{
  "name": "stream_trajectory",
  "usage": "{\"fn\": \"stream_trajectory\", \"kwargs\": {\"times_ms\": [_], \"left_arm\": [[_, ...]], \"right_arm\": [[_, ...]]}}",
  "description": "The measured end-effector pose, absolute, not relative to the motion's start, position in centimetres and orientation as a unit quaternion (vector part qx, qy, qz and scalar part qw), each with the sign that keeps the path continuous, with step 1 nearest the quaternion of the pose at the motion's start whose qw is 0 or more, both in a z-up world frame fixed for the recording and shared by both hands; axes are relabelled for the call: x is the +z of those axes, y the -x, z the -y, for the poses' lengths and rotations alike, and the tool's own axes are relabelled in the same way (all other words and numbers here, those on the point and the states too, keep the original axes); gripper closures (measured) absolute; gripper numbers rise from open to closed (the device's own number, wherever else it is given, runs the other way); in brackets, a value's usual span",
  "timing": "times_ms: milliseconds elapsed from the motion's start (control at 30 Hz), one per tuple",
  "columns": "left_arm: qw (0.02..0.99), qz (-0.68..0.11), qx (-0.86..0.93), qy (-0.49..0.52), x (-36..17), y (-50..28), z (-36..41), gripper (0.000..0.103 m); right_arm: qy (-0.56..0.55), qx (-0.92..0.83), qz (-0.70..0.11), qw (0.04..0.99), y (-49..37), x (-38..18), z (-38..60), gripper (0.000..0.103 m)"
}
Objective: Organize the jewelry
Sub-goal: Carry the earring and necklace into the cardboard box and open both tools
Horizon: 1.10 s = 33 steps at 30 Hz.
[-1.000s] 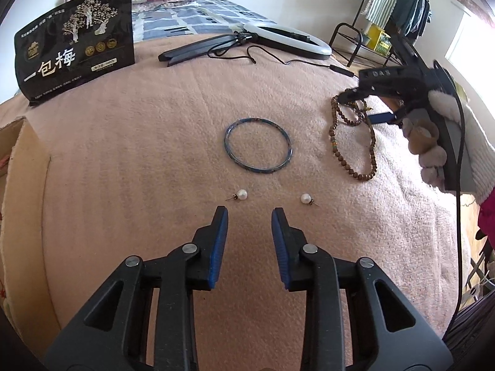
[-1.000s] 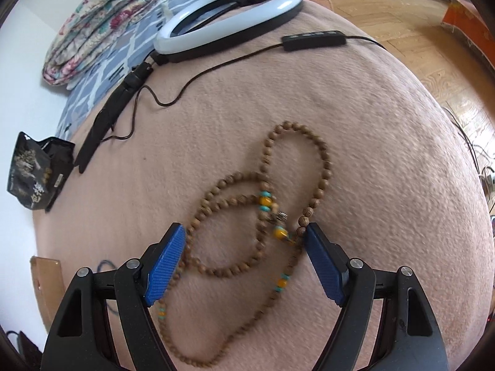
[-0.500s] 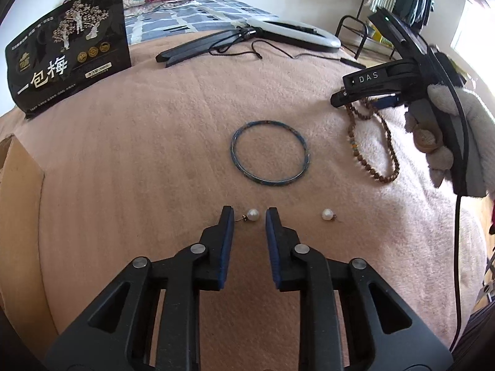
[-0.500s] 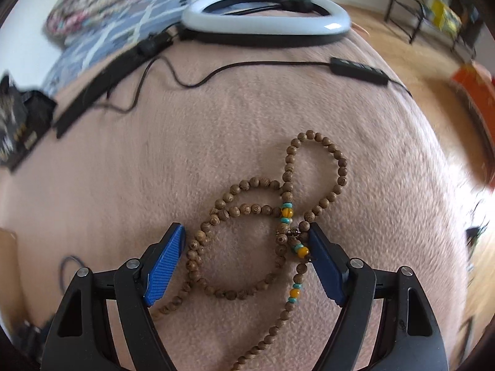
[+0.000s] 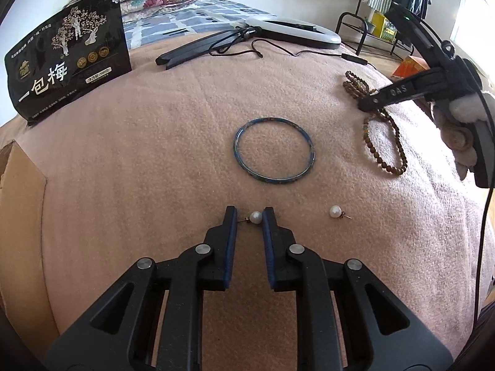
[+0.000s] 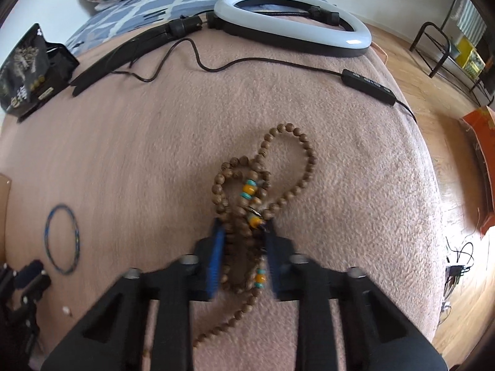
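On the pink blanket, the left gripper has been closing around a pearl earring, pads touching it. The right gripper has just squeezed onto the wooden bead necklace.

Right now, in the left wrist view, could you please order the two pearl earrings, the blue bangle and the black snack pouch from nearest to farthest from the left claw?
1. Pearl stud earring, between the left claw's tips.
2. Second pearl stud earring, just to the right.
3. Thin blue bangle, ahead, centre.
4. Black printed snack pouch, far back left.
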State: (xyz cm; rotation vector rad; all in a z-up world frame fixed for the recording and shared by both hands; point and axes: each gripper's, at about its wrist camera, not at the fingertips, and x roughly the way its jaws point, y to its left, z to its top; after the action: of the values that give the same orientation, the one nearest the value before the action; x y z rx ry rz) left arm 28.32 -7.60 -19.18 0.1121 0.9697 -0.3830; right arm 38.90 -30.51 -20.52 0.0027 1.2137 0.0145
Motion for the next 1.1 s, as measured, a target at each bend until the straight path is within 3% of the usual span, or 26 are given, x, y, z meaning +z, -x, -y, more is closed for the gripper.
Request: {"fn": "stream_trajectory", "kwargs": {"times_ms": [433,1100], "left_arm": [[0.871,-0.452,-0.188,-0.044,-16.7,-27.0,7.1,0.088],[0.896,-0.403,-0.189,-0.009,-9.0,-21.7,3.8,0.088]], "right_arm": [[-0.065,0.025,-0.554,0.829,-34.3,-18.9,32.2,0.093],[-0.064,0.064,-0.474,0.876,-28.8,-9.2,30.0,0.093]]}}
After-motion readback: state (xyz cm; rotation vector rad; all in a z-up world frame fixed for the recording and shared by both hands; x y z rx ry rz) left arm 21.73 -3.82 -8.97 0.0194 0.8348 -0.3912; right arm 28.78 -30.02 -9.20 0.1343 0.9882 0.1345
